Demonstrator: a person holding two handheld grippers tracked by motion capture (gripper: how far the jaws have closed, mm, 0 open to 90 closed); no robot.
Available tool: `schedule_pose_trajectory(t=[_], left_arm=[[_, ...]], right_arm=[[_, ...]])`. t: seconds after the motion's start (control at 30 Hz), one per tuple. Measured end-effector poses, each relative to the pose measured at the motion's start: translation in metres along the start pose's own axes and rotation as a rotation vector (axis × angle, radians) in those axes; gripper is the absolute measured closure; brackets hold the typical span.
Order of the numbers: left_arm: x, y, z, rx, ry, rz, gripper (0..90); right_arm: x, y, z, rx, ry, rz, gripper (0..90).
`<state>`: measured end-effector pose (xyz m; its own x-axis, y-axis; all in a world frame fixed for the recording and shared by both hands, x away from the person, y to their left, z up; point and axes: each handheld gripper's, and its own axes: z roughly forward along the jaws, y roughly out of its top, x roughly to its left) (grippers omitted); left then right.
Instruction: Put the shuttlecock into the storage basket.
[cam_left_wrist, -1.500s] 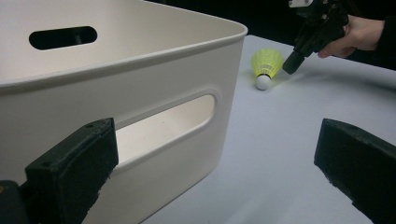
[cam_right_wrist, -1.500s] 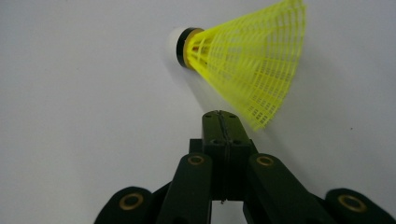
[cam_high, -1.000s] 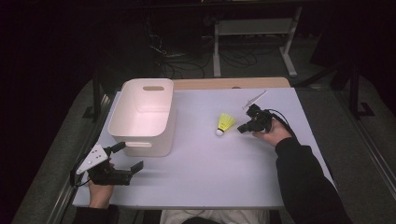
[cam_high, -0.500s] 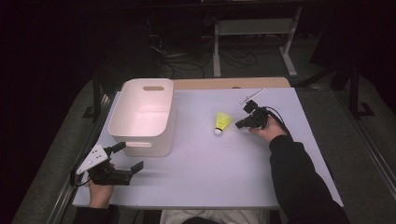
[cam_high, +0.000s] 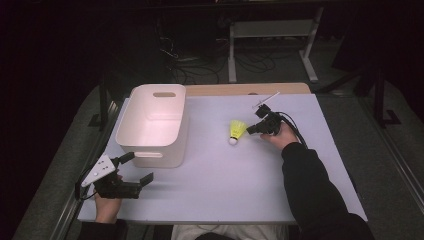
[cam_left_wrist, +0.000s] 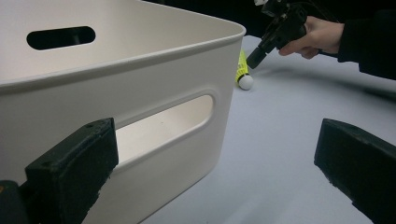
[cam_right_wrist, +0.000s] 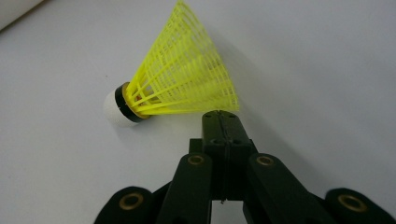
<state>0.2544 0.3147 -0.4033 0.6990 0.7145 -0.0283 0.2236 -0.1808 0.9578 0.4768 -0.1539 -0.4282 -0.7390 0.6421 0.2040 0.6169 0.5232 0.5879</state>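
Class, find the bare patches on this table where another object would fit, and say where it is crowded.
Free: the near middle, between the left gripper and the sleeve; also the table between bin and shuttlecock. Crowded: around the shuttlecock, where the right gripper sits.

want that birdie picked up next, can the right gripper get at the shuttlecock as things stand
Probably yes: the right gripper sits just beside the shuttlecock on bare table, nothing between them. Its jaws are shut, so they must open first.

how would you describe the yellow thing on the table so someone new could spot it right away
Start at the white bin on the left half of the pale table, then look right across bare tabletop. The shuttlecock lies on its side there, just off the right gripper tips. It alone is bright yellow, with a netted skirt and a white cork tip.
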Motion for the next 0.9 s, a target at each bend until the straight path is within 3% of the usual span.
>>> schedule_pose_trajectory(t=[0.37,0.9], left_arm=[[0.000,0.000,0.000,0.000,-0.001,0.000,0.0],[0.000,0.000,0.000,-0.002,-0.006,-0.002,0.0]], right_arm=[[-0.002,0.008,0.007,-0.011,-0.005,0.005,88.5],[0.011,0.024,0.026,0.003,0.013,-0.010,88.5]])
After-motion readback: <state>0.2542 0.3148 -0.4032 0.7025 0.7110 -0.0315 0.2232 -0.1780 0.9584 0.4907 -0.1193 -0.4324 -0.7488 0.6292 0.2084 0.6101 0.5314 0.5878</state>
